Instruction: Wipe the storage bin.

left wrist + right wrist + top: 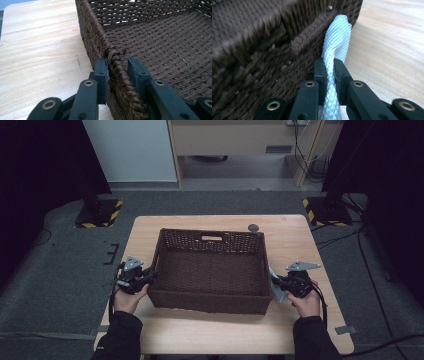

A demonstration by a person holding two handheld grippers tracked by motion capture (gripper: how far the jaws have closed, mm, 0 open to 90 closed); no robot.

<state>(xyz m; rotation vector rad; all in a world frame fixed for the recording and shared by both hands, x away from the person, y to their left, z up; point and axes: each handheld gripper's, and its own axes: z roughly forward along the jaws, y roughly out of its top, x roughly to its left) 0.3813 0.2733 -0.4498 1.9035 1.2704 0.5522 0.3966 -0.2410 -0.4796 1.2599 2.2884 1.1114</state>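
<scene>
Basket [212, 270], a dark brown woven one with a cut-out handle in its far wall, sits in the middle of the light wooden worktop [200, 330] with nothing in it; its open top faces up, which leaves both side rims free to be gripped. At the basket's left side the left claw [145, 277] straddles the braided rim [117, 70]: the outer jaw lies against the outside of the wall, while the inner jaw stands a little clear inside, so I judge this claw not yet clenched but set to pinch the rim. At the basket's right side the right claw [276, 281] is clamped on a pale blue-white woven cloth [334, 57], which rises from between the jaws and leans against the basket's outer wall just below the rim. Held that way, the cloth seems ready to be lifted over the rim and into the basket, with the left claw there to steady it.
</scene>
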